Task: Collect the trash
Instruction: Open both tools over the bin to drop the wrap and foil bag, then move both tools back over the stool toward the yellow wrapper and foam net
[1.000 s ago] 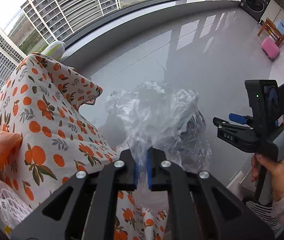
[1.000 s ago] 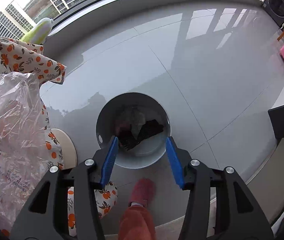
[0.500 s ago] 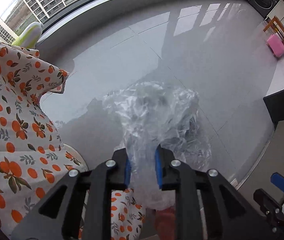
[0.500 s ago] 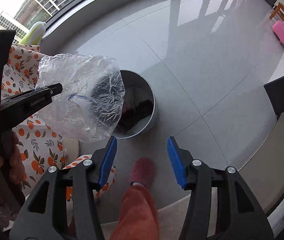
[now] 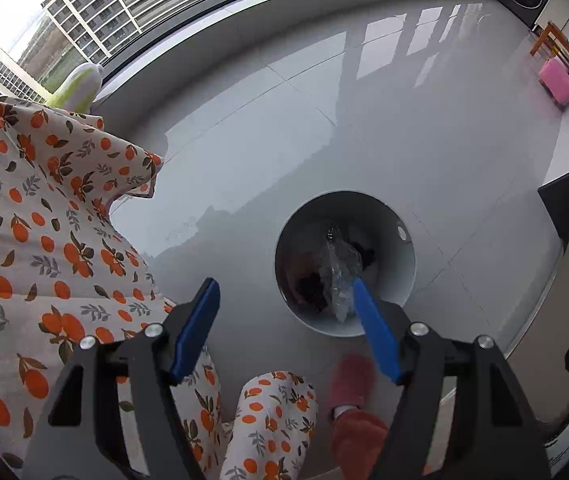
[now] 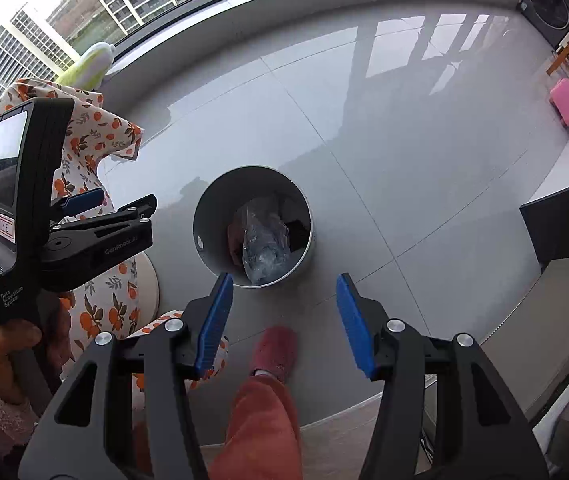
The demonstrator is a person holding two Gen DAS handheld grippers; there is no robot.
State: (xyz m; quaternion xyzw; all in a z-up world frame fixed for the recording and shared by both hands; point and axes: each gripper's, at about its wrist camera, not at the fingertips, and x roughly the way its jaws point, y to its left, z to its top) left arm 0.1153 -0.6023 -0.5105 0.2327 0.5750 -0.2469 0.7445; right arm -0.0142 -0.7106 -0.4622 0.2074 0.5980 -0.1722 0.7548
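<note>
A round grey trash bin [image 5: 392, 220] stands on the floor below me. A crumpled clear plastic bag [image 5: 338, 276] lies inside it on dark trash. My left gripper [image 5: 284, 324] is open and empty above the bin's near-left rim. The bin [image 6: 208, 212] and the bag [image 6: 264, 244] also show in the right wrist view. My right gripper [image 6: 284, 320] is open and empty above the floor just in front of the bin. The left gripper [image 6: 140, 210] shows there at the left, held by a hand.
An orange-patterned cloth [image 5: 36, 248] covers a table at the left. A person's leg and pink slipper [image 6: 274, 352] stand near the bin. A pink case [image 5: 558, 84] and a wooden stool [image 5: 556, 44] sit far right. A dark cabinet edge [image 6: 564, 220] is at right.
My left gripper opened and let go of the plastic bag, which dropped into the bin. The left gripper shifted over the bin. The right gripper stayed open.
</note>
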